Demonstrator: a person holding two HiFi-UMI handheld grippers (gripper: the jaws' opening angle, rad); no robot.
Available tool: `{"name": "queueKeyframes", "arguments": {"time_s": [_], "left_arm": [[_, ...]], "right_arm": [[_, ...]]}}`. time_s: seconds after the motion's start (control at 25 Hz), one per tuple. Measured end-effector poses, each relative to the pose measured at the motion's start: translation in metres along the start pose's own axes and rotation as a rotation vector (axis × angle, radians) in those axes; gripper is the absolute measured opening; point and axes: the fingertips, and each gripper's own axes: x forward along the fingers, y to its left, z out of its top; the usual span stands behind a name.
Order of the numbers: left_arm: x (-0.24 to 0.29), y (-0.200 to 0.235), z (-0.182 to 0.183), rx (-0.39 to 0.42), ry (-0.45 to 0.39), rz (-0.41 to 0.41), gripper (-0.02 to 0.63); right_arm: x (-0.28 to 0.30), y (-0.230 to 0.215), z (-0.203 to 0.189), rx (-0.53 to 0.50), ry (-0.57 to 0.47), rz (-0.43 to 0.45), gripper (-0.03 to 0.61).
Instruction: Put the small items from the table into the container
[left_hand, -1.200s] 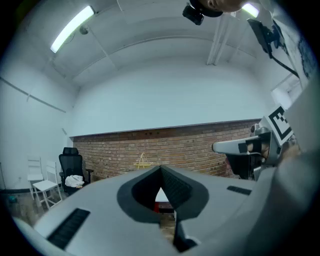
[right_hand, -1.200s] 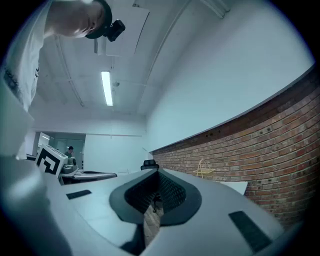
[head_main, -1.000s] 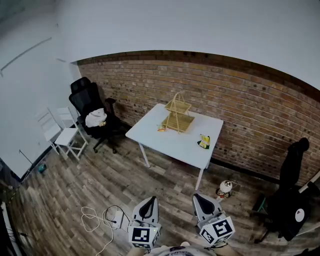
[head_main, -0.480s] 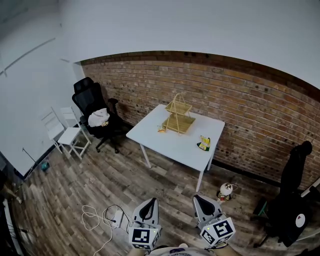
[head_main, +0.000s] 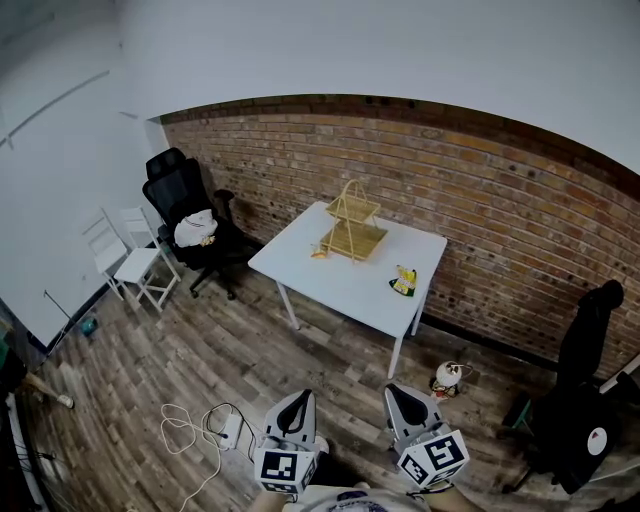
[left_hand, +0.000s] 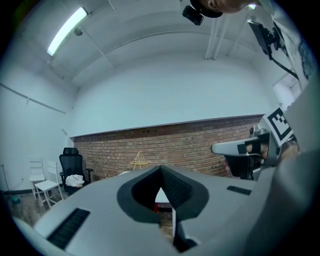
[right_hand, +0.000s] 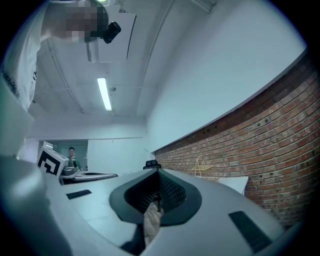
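1. The step in hand is the approach. The person stands well apart from the white table (head_main: 340, 290), across the wooden floor (head_main: 200, 370), and no item is picked up yet.
2. The left gripper (head_main: 295, 405) has its jaws pressed together with nothing between them. The right gripper (head_main: 402, 400) is likewise closed and empty. Both point level toward the table.
3. The tiered wire basket (head_main: 352, 226) stands on the table near the brick wall. A yellow-green item (head_main: 404, 282) lies near the table's right edge, and a small orange item (head_main: 318, 254) lies just beside the basket.
4. The next move, as I judge it, calls for reaching the table, spreading one claw's jaws and lowering them over an item.
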Motion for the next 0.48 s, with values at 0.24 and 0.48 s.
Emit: {"name": "queueKeyframes", "arguments": {"time_s": [0.24, 0.48], "left_arm": [[0.021, 0.003, -0.001, 0.0, -0.006, -0.015, 0.049], [0.055, 0.026, -0.008, -0.012, 0.0, -0.024, 0.048]], "right_arm": [[0.012, -0.013, -0.001, -0.005, -0.006, -0.005, 0.017], [0.049, -0.027, -0.009, -0.009, 0.009, -0.012, 0.017]]}}
